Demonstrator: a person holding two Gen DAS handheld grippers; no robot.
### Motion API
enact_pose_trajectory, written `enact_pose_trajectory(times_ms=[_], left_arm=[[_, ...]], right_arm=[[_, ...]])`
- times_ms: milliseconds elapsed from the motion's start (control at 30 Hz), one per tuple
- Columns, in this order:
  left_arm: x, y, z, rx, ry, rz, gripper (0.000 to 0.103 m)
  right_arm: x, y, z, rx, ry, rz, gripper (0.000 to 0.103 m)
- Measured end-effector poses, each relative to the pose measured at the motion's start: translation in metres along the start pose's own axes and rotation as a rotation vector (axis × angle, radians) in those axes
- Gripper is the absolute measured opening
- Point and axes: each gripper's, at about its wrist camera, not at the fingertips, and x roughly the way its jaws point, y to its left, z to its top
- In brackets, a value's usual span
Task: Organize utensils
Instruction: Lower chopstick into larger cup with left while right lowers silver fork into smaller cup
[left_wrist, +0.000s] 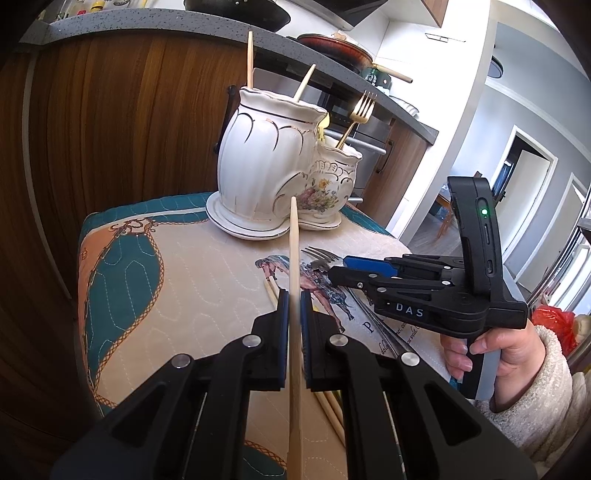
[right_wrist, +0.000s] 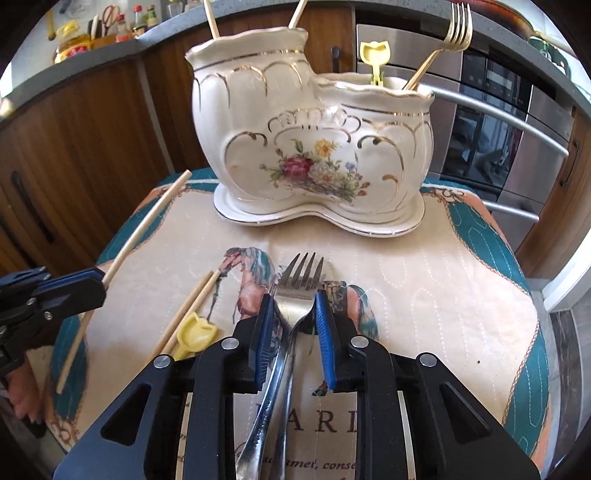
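- On the quilted mat (right_wrist: 424, 277), in front of the ceramic holder (right_wrist: 314, 147), the right gripper (right_wrist: 293, 332) is straddling the neck of a steel fork (right_wrist: 299, 280); its fingers are standing apart, the left pad touching the neck and the right pad showing a gap, so the fork is not yet clamped.
- Above the mat, the left gripper (left_wrist: 294, 310) is holding a chopstick (left_wrist: 294, 251), fingers clamped together on it, tip pointing toward the holder.
- Risk: two steel handles are lying overlapped between the right jaws; closing here is likely pinching both or skidding off the curved neck.
- Risk: the clamped chopstick is projecting far forward; a swing is likely striking the holder's rim or the chopsticks (left_wrist: 249, 59) already standing in the tall compartment.
- Risk: a gold fork (right_wrist: 456, 22) is leaning out of the low compartment, narrowing the entry there.
- Clearance: loose chopsticks (right_wrist: 192, 306) and a yellow clip (right_wrist: 195, 332) are lying just left of the right gripper; the mat to its right is offering open room, ending at the mat's edge.
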Motion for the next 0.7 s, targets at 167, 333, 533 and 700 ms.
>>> enact_pose_trajectory(times_ms=[167, 333, 533, 700], left_arm=[[0.000, 0.000, 0.000, 0.002, -0.001, 0.000, 0.006], [-0.002, 0.000, 0.000, 0.002, -0.007, -0.005, 0.006], [-0.001, 0.001, 0.000, -0.006, 0.003, -0.010, 0.006], [0.002, 0.001, 0.001, -0.008, 0.009, -0.012, 0.006]], right_arm=[[-0.018, 0.002, 0.002, -0.006, -0.066, 0.014, 0.024], [-0.049, 0.014, 0.003, -0.060, -0.180, 0.033, 0.024], [-0.079, 0.029, 0.002, -0.148, -0.291, 0.033, 0.024], [-0.093, 0.034, 0.002, -0.177, -0.336, 0.031, 0.024]])
